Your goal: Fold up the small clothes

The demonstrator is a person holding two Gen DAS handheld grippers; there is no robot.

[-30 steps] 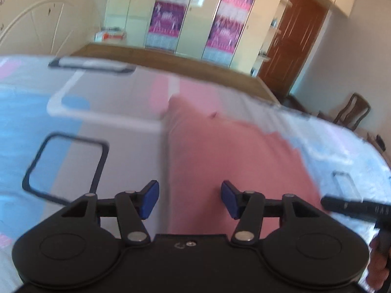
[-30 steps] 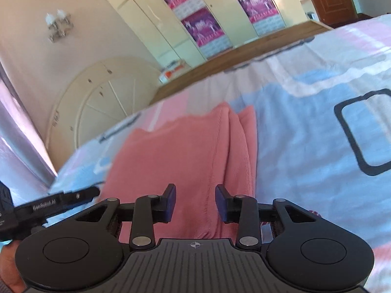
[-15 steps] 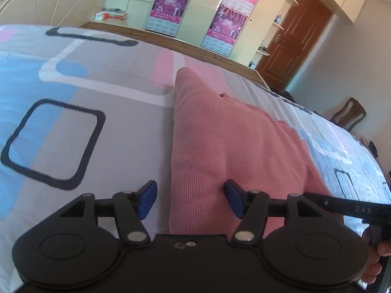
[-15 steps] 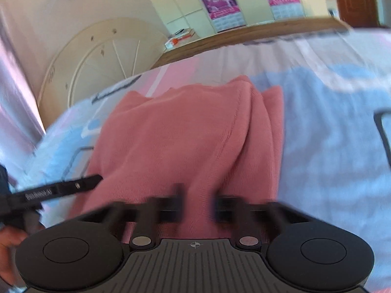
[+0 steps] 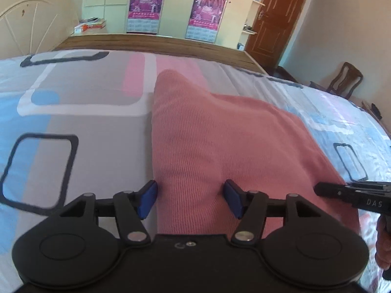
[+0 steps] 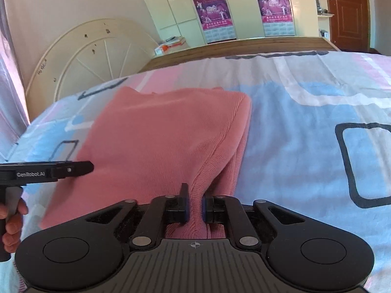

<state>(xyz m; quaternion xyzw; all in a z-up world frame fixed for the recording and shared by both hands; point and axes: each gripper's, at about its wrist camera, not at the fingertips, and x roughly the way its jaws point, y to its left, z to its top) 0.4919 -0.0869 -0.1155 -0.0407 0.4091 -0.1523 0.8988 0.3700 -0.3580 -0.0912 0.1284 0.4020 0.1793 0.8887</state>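
A pink knitted garment (image 5: 220, 141) lies folded on the patterned bedsheet (image 5: 80, 122). My left gripper (image 5: 190, 201) is open, its blue pads astride the garment's near left edge. In the right wrist view the garment (image 6: 158, 136) lies ahead, and my right gripper (image 6: 194, 208) is shut on a raised fold of its near right edge. The left gripper's tip (image 6: 73, 168) shows at the left of that view, and the right gripper's tip (image 5: 342, 191) shows at the right of the left wrist view.
A cream round headboard (image 6: 92, 56) stands at the bed's left end. A wooden bed frame (image 5: 158, 44) runs along the far side, with wardrobes and posters (image 5: 205, 12) behind. A brown door (image 5: 273, 19) and a chair (image 5: 342, 80) are at the right.
My right gripper has closed on the garment's near edge fold. My left gripper has moved in closer over the garment's left edge and stays open.
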